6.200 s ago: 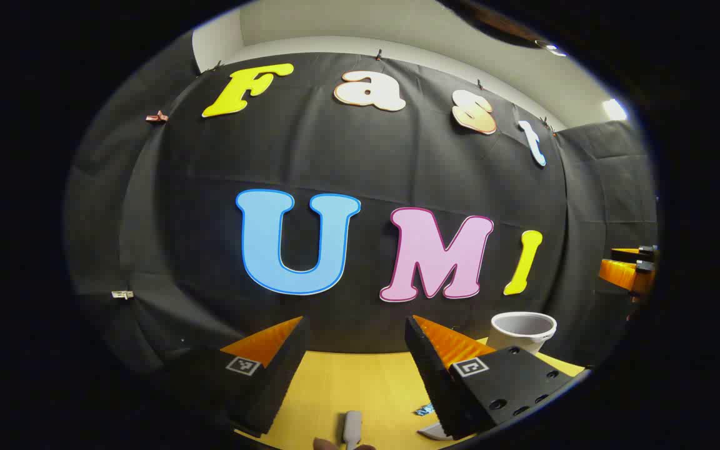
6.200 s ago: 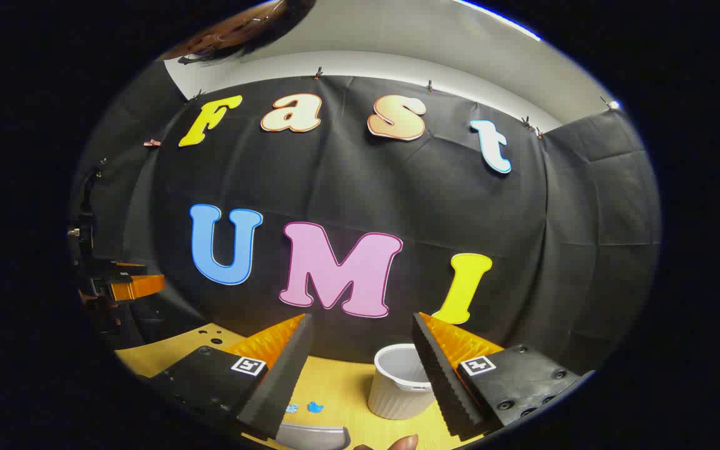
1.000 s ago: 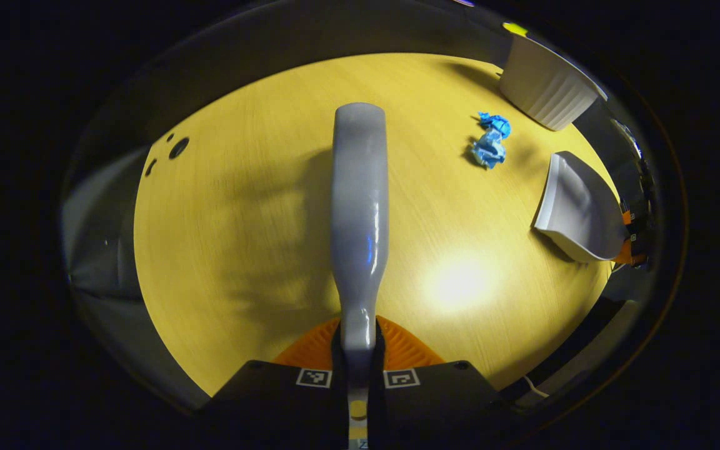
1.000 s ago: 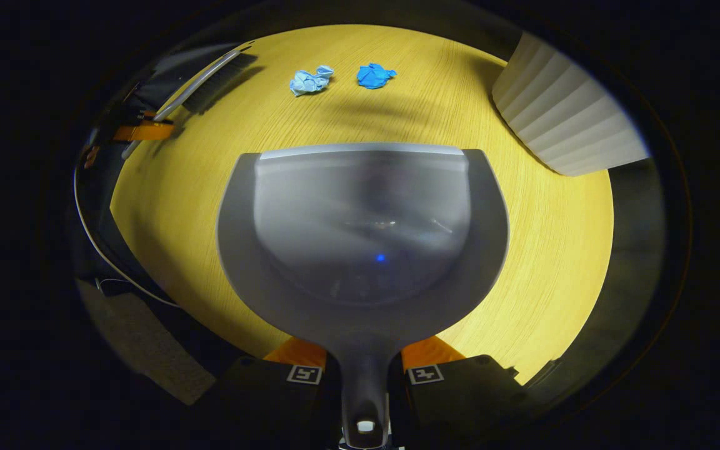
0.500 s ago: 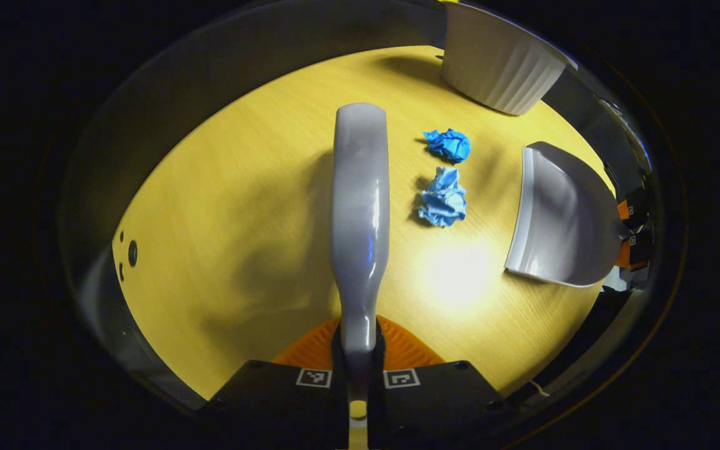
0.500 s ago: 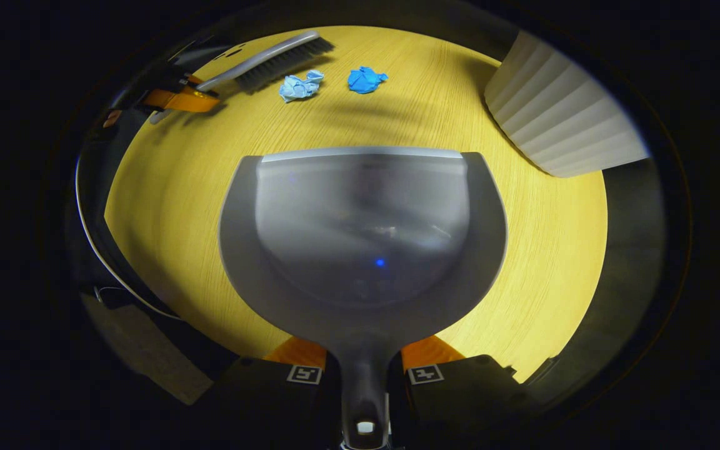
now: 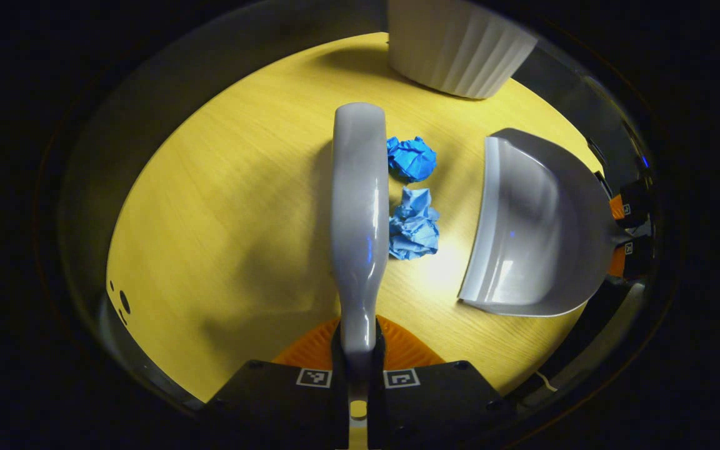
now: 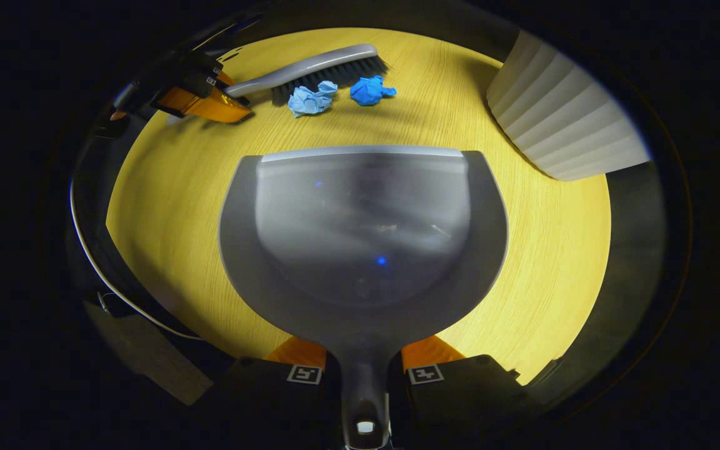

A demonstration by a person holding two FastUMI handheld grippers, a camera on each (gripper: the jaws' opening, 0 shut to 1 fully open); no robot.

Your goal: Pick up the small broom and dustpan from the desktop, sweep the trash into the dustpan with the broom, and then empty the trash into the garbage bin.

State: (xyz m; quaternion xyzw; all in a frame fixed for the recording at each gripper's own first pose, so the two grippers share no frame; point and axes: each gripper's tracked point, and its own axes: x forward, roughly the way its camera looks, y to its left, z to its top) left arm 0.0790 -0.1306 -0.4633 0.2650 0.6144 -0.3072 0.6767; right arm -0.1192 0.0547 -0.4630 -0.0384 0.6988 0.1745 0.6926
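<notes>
The sweeping step is judged to be in hand: both tools are lifted, nothing is yet in the pan. The wooden desktop (image 8: 541,262), pale and fine-grained, is seen across the centre of both views. The ribbed white garbage bin (image 8: 563,119) stands at upper right. The smooth, glossy grey dustpan (image 8: 363,240) is clamped by its handle in the right gripper (image 8: 363,369), its straight lip facing two crumpled blue paper balls (image 7: 413,194). The small broom (image 7: 359,212), a rounded grey back with dark bristles, is gripped in the left gripper (image 7: 359,350), just beside the paper. Next, a sideways stroke toward the lip is called for.
</notes>
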